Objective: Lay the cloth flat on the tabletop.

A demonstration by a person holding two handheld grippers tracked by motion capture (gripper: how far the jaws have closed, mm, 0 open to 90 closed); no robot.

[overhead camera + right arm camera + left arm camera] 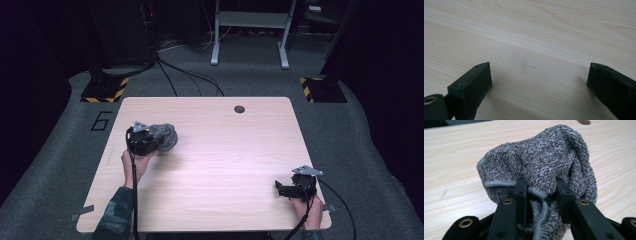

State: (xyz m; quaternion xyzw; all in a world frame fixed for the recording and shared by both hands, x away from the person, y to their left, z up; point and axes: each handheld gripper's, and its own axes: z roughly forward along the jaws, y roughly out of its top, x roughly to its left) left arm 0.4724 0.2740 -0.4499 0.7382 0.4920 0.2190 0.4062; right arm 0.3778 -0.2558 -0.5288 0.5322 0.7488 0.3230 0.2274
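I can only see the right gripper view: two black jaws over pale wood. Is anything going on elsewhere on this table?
Observer: Yes. The left gripper is shut on a bunched grey terry cloth.
Operator: Where on the table is that?
Observer: In the high view the cloth is near the left edge of the light wooden table, far from your right gripper, which sits at the near right corner.
Operator: Is anything near my jaws?
Observer: No, they stand wide apart over bare wood. The table's only other feature is a small dark round hole near the far edge.
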